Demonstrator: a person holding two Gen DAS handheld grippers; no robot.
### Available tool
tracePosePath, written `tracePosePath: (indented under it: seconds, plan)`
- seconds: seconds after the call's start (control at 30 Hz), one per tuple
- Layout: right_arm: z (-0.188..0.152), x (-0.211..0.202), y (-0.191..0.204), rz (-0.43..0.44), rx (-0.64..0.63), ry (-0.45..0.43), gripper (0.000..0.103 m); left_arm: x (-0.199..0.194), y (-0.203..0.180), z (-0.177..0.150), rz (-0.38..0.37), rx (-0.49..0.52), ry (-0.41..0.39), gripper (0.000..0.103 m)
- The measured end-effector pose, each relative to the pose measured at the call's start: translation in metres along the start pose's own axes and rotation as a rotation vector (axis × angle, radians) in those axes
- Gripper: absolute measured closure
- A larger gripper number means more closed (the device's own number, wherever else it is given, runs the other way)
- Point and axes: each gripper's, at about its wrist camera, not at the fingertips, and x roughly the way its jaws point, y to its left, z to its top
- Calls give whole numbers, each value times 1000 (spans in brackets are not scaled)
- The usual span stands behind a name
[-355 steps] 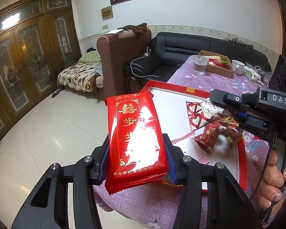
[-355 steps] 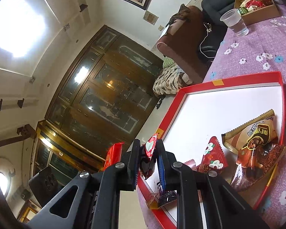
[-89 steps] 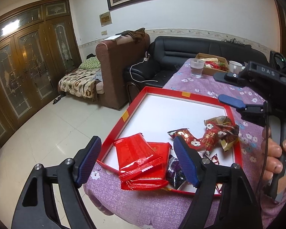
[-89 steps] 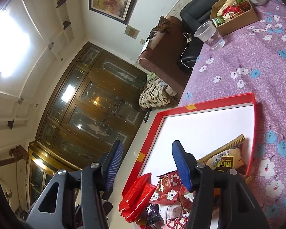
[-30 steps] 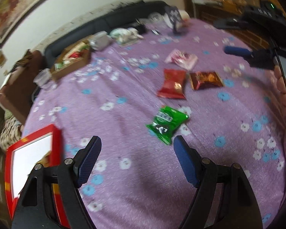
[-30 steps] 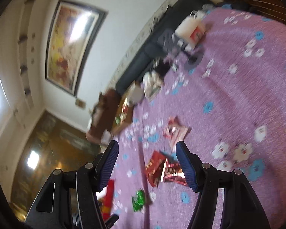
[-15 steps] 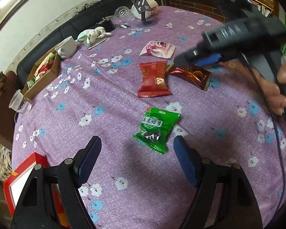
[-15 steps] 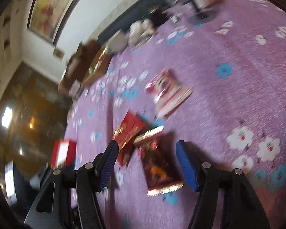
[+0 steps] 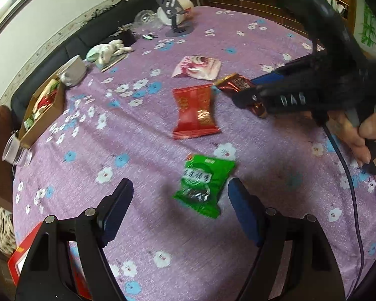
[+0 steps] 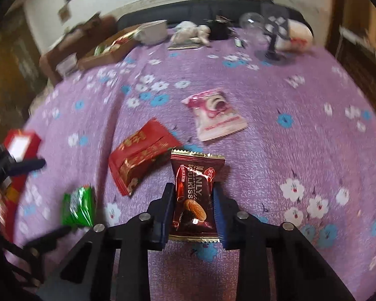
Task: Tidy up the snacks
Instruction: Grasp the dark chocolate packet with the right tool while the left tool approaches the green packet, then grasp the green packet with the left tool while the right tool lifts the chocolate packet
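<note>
Purple flowered cloth covered the table you worked at, with a red-rimmed tray just showing at its near left edge. Going left to right across the loose snacks: your left gripper stood spread wide above the green foil sachet, touching nothing. Beyond it lay the red crimped packet, then the pale pink pouch farther back. On the right, your right gripper had just been closing, and its blue pads sat against both long edges of the dark brown almond chocolate wrapper, pinching it across the middle while it lay on the cloth (whether it had lifted at all I could not tell).

These packets looked light, thin and crinkly, so the glossy film would likely slip or buckle under a hard squeeze. You would do best taking each across its padded middle, not by the flat crimped ends.
</note>
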Motion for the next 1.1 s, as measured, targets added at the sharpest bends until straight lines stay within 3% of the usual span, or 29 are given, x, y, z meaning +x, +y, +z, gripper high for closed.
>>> tracePosePath:
  seconds: [0.2,0.3,0.5,0.57,0.87,1.0,1.1]
  plan:
    - [9,-3,-24,185,185,-1,73,16,-3,0,-57,-1,32,25]
    - [11,-1,-30,226,232,1,73,18,-1,-2,-83,-22,21,26]
    - [12,0,-27,244,243,0,72,20,6,-3,-174,-104,2,61]
    - [12,-1,-28,245,245,-5,72,19,6,-5,-197,-129,-9,66]
    - [13,-5,-26,299,244,-23,72,3,17,-23,-173,-278,-68,70]
    - [13,-6,-30,359,267,-27,73,-26,20,-43,-92,-333,-114,70]
    - [13,-6,-29,352,266,-27,72,-54,18,-62,-24,-349,-145,70]
